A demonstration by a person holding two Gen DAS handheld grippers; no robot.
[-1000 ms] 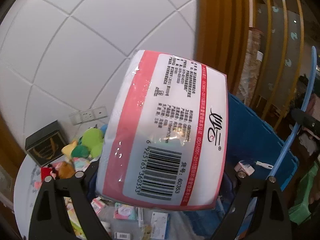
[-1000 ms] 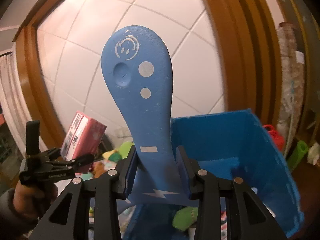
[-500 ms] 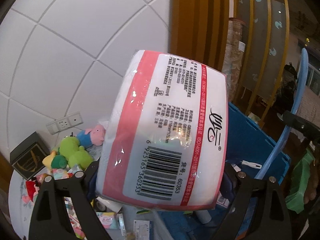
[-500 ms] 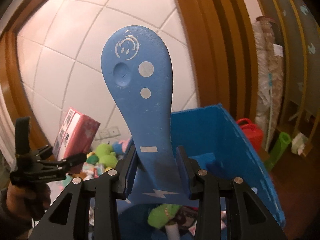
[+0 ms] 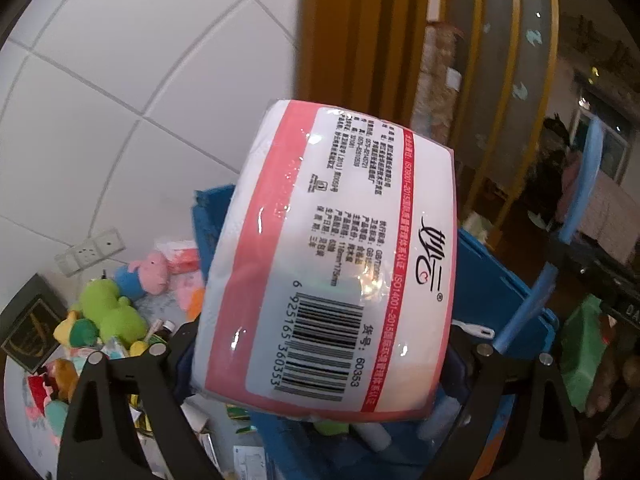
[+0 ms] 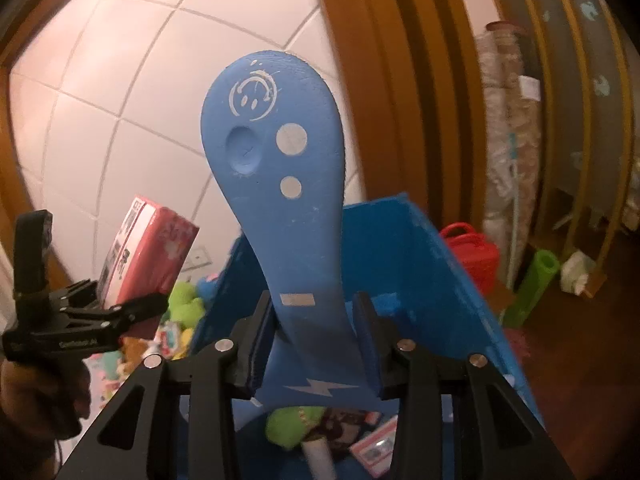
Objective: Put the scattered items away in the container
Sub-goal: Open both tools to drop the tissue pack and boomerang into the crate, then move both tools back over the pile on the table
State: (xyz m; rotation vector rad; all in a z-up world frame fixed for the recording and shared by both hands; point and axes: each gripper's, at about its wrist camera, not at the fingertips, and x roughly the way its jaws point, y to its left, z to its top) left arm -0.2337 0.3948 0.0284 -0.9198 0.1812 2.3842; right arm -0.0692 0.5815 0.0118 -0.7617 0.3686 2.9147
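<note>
A blue plastic bin (image 6: pixel 416 264), the container for the tidy-up, now fills the lower middle of both wrist views, closer and more directly beneath the two grippers than a second earlier, when it sat further right. The right gripper (image 6: pixel 312 344) hangs over the bin's open top, and its jaws are opening: gaps now show on either side of the narrow neck of a blue foam paddle (image 6: pixel 276 152) printed with a smiley face, two silver dots and a lightning bolt, where a moment before the pads pinched it. The paddle stands upright between the jaws and looks about to drop into the bin, so this item seems nearly put away. The left gripper (image 5: pixel 320 364), jaws spread wide, clamps a pink-and-white pack of tissues (image 5: pixel 332 264) by its sides; it has swung from beside the bin to over the near rim, which suggests its release comes next. One bin, one paddle and one tissue pack are in play. Inside the bin lie at least one green plush, a white tube and a small pink card. Left of the bin, on the table, sit one green plush frog (image 5: pixel 108 312), one pink pig plush (image 5: pixel 148 268), one dark box (image 5: pixel 28 332) and a jumble of small packets too mixed to count.
</note>
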